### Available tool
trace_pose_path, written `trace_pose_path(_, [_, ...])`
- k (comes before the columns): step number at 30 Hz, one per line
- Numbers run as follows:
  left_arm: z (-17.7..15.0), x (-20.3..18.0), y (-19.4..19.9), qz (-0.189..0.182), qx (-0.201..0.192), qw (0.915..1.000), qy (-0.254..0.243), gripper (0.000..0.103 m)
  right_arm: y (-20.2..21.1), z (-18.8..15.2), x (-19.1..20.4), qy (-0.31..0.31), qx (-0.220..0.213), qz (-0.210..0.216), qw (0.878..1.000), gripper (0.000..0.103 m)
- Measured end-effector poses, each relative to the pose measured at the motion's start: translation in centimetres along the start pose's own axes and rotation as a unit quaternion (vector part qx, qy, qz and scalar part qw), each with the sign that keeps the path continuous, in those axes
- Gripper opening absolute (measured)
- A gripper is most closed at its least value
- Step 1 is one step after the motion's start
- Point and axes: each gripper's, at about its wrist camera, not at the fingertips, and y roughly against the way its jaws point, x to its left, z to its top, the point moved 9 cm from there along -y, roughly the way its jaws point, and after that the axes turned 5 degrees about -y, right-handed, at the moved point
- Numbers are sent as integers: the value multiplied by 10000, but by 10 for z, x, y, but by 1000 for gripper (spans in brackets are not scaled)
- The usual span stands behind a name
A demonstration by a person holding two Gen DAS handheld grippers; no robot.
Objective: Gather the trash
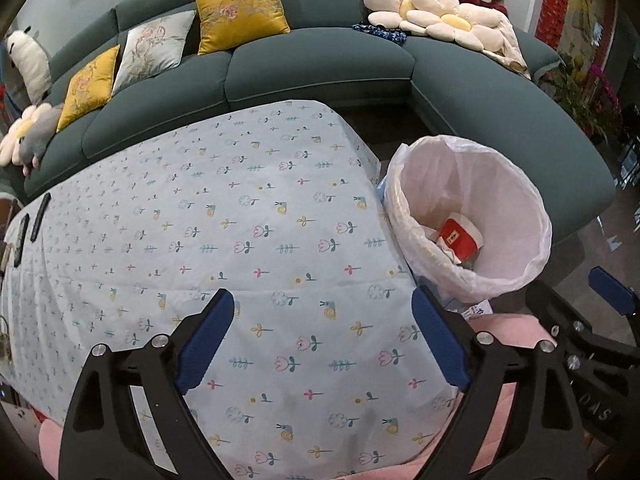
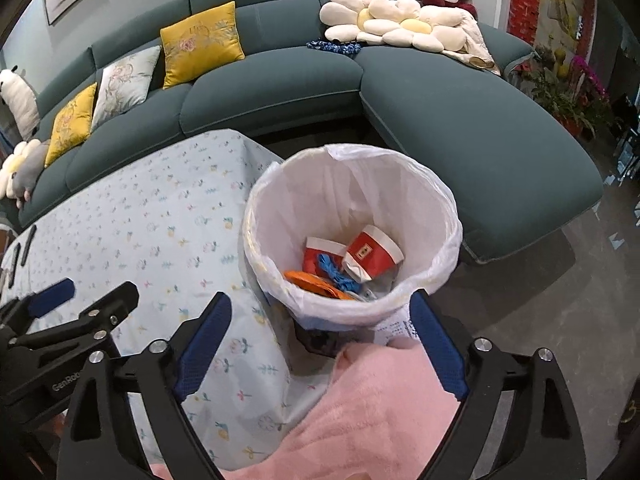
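Fluffy pink blanket [image 2: 360,412], crinkly-lined round bin [image 2: 352,216]

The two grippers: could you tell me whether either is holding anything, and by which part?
Nothing is held. The left gripper is open over the tablecloth, and the right gripper is open near the trash bin.

Showing matte black plastic frames on both units, left gripper [image 1: 322,342] and right gripper [image 2: 322,344], each built from triangular cut-out struts. Carrying textured blue pads [image 1: 206,342] on the inner finger faces, dimpled mesh pattern reading clearly on the right unit's pads [image 2: 438,350]. Displaying round silver screw heads [image 1: 484,337] at the pivots. Bearing white "GenRob" lettering [image 2: 66,383] on the left body, cut off at the frame edge; faint embossed letters on the other, unreadable.
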Motion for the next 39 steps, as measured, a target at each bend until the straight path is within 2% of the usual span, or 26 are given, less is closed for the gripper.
trace_pose_path(6, [-7, 4, 0, 106, 2, 9999, 65, 90, 0, -10, -4, 30, -61, -172, 9998, 96])
trace_pose_path(20, [-16, 5, 3, 213, -61, 9997, 64, 91, 2, -21, -10, -29, -186, -320, 9993, 96])
trace_pose_path(34, [-25, 20, -4, 398, 0, 9988, 278, 91, -9, -30, -18, -205, -90, -341, 9992, 96])
trace_pose_path(39, [-25, 20, -4, 426, -7, 9987, 265, 91, -7, -28, -12, -56, -187, -381, 9991, 96])
